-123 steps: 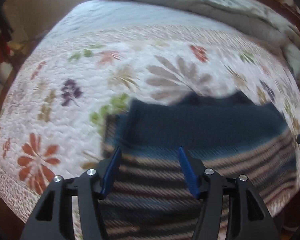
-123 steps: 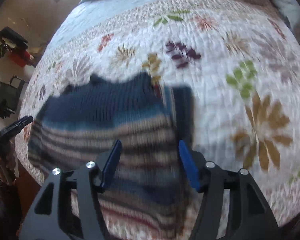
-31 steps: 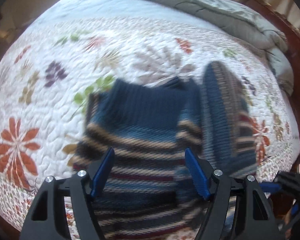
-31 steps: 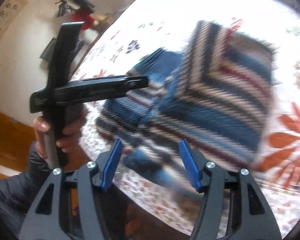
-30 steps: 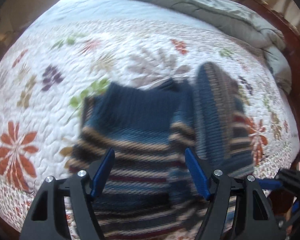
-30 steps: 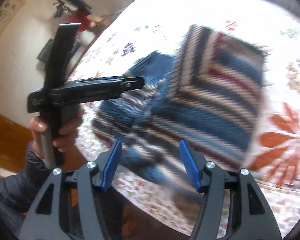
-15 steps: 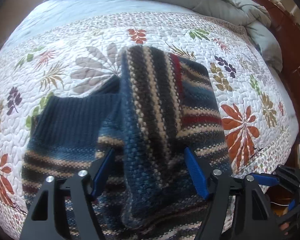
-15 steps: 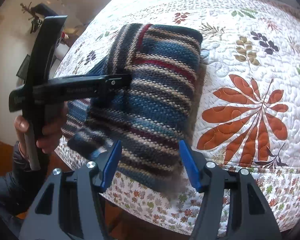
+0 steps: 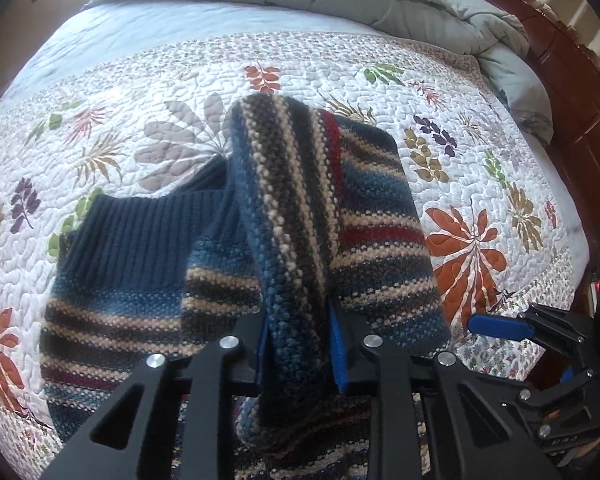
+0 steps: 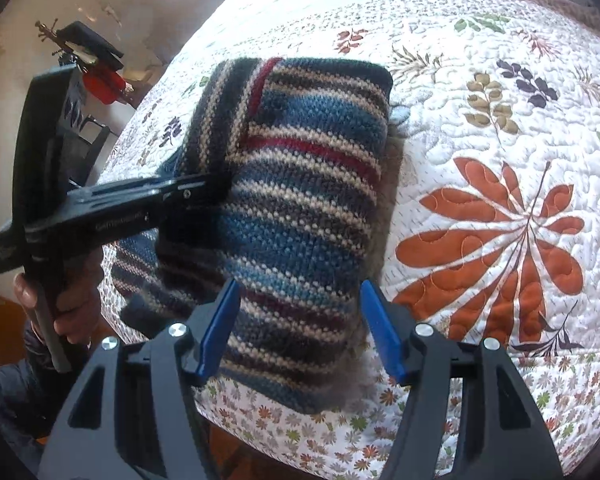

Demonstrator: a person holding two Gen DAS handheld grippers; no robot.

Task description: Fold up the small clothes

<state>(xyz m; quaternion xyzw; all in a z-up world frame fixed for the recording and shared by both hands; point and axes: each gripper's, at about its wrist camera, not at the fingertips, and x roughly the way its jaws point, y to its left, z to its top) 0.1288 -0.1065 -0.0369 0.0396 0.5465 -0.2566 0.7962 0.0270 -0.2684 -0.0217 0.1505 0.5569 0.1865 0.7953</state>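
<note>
From my left claw's camera, the striped sweater (image 9: 236, 288) lies on the flowered quilt (image 9: 380, 80), close to the quilt's near edge. Its plain dark-blue ribbed part points toward the far side of the quilt. One sleeve (image 9: 296, 248) runs over the sweater's body and down between my fingers. My left claw (image 9: 300, 356) has just been closing, and its blue pads (image 9: 337, 354) now pinch that sleeve. Beyond the sweater, a grey duvet (image 9: 380, 4) is bunched along the quilt's far edge, and a wooden bed frame (image 9: 580, 92) curves past the quilt's right side. To the sweater's right, low over the quilt's edge, I see my other claw (image 9: 500, 328) with one blue finger showing.

From my right claw's camera, the sweater (image 10: 300, 216) lies beside the big orange flower (image 10: 496, 236) printed on the quilt (image 10: 500, 40), its lower hem at the quilt's near edge. My right claw (image 10: 296, 328) hangs over that hem with its fingers spread, the pads clear of the knit. To the sweater's left, my left hand (image 10: 66, 300) grips the handle of the left claw (image 10: 220, 188), whose tip is at the sleeve.
</note>
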